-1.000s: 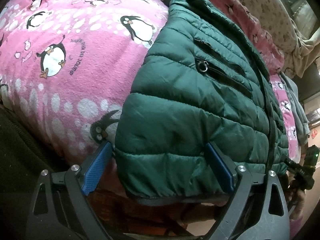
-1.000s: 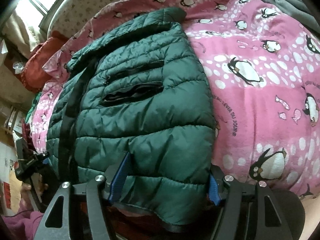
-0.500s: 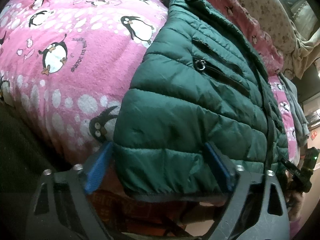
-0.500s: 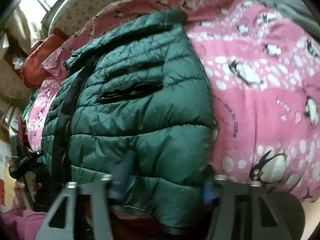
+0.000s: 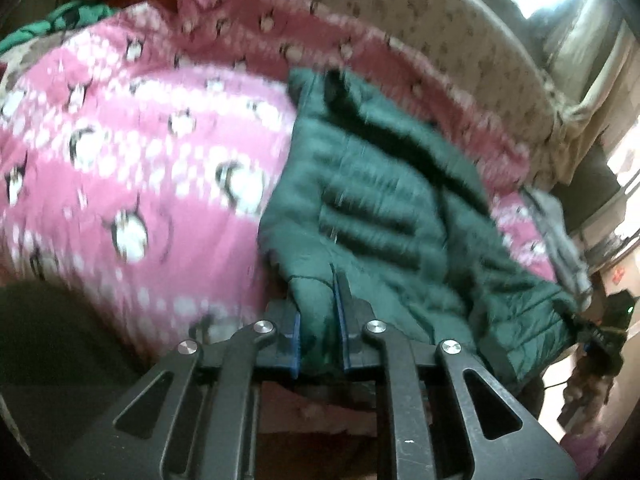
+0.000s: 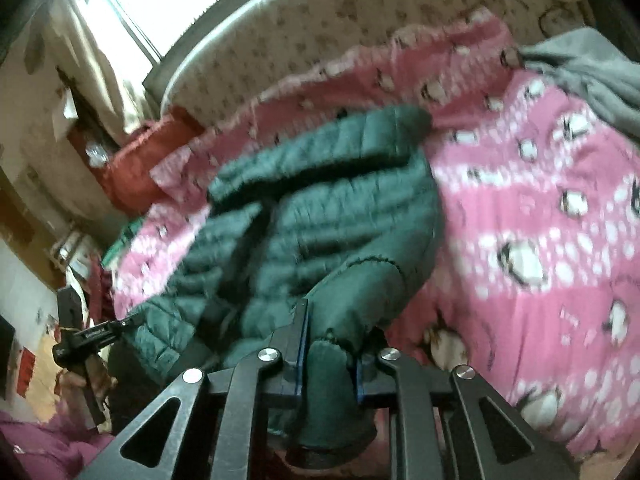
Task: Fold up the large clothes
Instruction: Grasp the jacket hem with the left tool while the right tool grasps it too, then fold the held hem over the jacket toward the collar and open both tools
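A dark green quilted puffer jacket (image 5: pixel 384 216) lies on a pink penguin blanket (image 5: pixel 132 168) on a bed. My left gripper (image 5: pixel 319 320) is shut on the jacket's bottom hem at its near left corner and lifts it. In the right wrist view the same jacket (image 6: pixel 340 208) shows, and my right gripper (image 6: pixel 330 344) is shut on the hem at its near right corner, bunching the fabric between the blue pads. The jacket's collar points to the far side. Both views are motion-blurred.
A grey garment (image 6: pixel 592 76) lies at the bed's far right. A red cushion (image 6: pixel 144 160) and a floral headboard (image 6: pixel 360 24) stand at the far side. Green clothing (image 5: pixel 52 28) lies at the far left. The other gripper (image 6: pixel 80 336) shows at the left edge.
Both grippers have closed from wide open onto the jacket's bottom hem and have risen, lifting the hem off the bed. The views tilt up toward the headboard.
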Tool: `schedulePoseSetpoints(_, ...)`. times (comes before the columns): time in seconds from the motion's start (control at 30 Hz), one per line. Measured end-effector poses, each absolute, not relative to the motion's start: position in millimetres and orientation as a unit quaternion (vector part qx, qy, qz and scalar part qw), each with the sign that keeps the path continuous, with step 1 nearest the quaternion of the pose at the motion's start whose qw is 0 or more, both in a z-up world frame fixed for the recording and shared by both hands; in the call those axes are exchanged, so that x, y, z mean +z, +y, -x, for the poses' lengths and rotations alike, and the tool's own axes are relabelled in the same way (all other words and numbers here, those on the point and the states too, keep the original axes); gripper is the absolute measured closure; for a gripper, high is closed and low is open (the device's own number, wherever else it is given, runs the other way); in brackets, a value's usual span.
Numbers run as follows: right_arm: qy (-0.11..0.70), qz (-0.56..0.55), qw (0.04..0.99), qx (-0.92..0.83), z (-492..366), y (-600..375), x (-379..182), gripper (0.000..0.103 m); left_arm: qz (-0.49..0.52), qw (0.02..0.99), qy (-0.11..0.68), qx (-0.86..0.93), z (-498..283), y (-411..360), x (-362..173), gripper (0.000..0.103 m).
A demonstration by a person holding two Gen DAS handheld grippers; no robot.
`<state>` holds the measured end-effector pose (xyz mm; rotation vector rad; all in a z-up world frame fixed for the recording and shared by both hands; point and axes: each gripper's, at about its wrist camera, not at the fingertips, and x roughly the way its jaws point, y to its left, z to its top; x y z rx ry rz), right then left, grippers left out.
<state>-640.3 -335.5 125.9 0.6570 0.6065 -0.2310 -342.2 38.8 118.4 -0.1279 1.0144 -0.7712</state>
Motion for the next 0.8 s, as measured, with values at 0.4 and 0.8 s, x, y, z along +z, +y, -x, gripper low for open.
schedulePoseSetpoints(0.4, 0.235, -0.319, 0.906, -0.146, 590.1, -380.9, 163.1, 0.087, 0.099, 0.824, 0.431, -0.354, 282.5, 0.1, 162.3, 0.09)
schedulePoseSetpoints(0.8, 0.251, -0.326, 0.892, -0.187, 495.1, -454.5, 172.2, 0.087, 0.094, 0.852, 0.404, -0.319, 201.8, -77.5, 190.7, 0.09)
